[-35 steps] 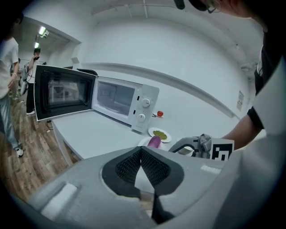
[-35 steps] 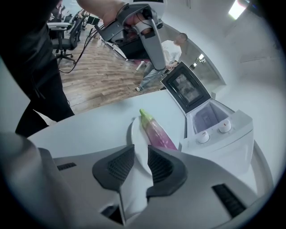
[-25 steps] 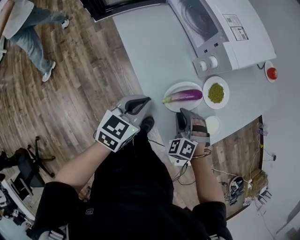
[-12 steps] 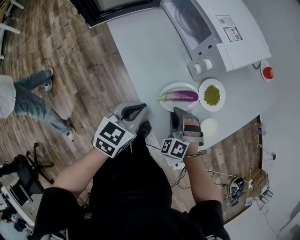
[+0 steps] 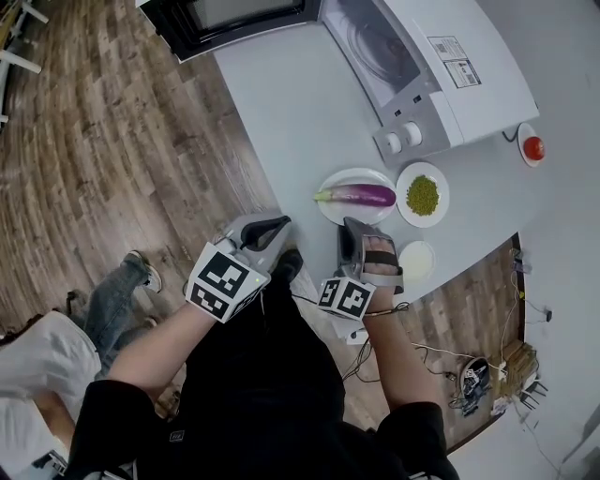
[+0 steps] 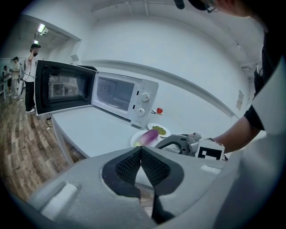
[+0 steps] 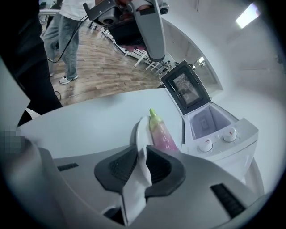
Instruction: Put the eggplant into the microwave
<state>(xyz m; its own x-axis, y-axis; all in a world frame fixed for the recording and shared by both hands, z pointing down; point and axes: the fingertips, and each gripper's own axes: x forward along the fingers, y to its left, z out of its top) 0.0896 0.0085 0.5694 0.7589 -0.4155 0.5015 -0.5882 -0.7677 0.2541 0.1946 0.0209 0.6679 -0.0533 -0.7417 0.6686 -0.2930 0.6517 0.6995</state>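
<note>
Eggplant [image 5: 364,195] lies on a white plate [image 5: 349,215] on the counter [image 5: 291,103], in front of the open-doored microwave [image 5: 450,75]. Right claw [image 5: 350,228] sits just short of the plate's near rim, slightly parted, nothing gripped. Left claw [image 5: 281,223], pressed together, hangs off the counter's edge, farther away.

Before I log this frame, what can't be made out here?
- The right gripper: whether its jaws pinch the plate rim or only frame it, right gripper view.
- The microwave: label print too small, head view.
- Its door: cut off by the top edge, head view.
</note>
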